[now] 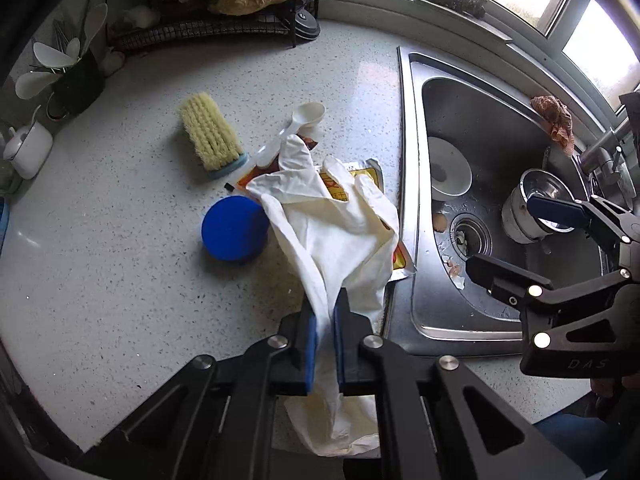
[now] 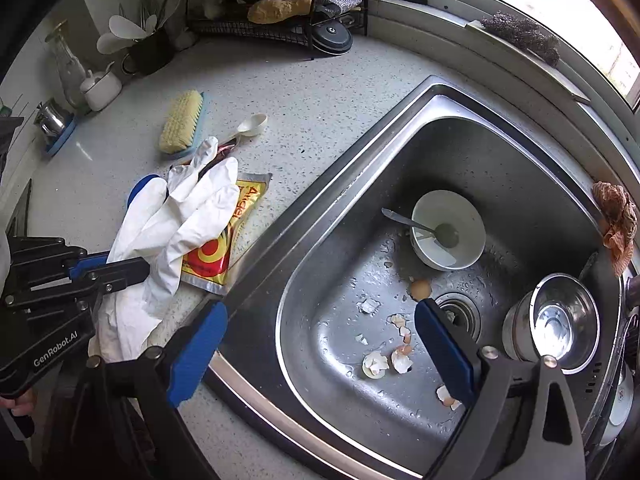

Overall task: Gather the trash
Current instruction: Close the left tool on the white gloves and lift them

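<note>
On the counter left of the sink, "GenRobot.AI" reads white on the left gripper's [image 1: 325, 344] black body in the right wrist view; "DAS" is moulded into the right gripper [image 2: 320, 344] as seen from the left wrist. A red-and-yellow foil packet [image 2: 224, 240] shows orange lettering, partly covered, not fully readable. Steel sink [image 2: 256, 248]: white bowl [image 2: 450, 228] at 12 o'clock of the drain holds a spoon [image 2: 416, 224] and a little liquid; metal pot [image 2: 560, 320] lies tipped at 3 o'clock; broken eggshells [image 2: 384, 360] are scattered at 7 o'clock. Dark cup [image 2: 150, 54] at the back of the counter holds white utensils. White disposable glove [image 1: 332, 232]: thin, wrinkled, fingers splayed toward 12 o'clock, draped over the packet beside a blue cap [image 1: 234, 227]. Left gripper's blue pads are clamped on the glove near its cuff. Right gripper's jaws are spread wide above the sink, nothing between them. Scrub brush [image 1: 210, 138] and plastic scoop [image 1: 306, 116] lie beyond the glove.
</note>
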{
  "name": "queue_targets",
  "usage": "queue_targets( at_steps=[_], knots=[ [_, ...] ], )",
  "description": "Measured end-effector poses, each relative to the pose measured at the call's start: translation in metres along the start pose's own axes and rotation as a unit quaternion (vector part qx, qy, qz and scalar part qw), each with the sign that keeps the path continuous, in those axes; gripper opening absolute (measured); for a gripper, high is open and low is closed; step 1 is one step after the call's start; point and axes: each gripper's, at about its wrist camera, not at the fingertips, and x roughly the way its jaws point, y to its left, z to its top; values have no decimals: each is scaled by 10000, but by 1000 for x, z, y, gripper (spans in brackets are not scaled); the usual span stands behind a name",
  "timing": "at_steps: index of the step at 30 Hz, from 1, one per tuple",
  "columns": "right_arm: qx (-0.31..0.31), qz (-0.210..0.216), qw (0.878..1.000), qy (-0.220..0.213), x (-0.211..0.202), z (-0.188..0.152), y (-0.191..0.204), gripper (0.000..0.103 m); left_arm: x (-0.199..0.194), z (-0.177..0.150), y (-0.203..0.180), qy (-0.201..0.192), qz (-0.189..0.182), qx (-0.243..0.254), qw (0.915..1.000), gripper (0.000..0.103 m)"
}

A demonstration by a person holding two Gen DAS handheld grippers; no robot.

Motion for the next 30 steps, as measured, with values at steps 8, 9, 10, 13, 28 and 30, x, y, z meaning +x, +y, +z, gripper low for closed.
queue_targets(
  at_steps=[8,9,10,13,28,30],
  knots=[
    [-371,352,9984,-222,-13,18,32,95,-46,-10,29,-433,302,-252,9983,5],
    [-431,413,9979,-240,-13,20,36,95,-49,-11,34,-462,366,-308,9978,5],
    [-489,461,9974,-255,-14,23,41,95,-52,-13,39,-482,418,-382,9972,5],
    [-670,599,9956,-272,-11,29,53,95,-58,-19,51,-518,571,-601,9952,5],
    [-1706,1040,9798,88,31,55,110,95,-47,-43,119,-224,1273,-1681,9773,5],
    [-1813,1028,9779,176,40,59,116,95,-42,-46,125,-145,1283,-1814,9749,5]
  ],
)
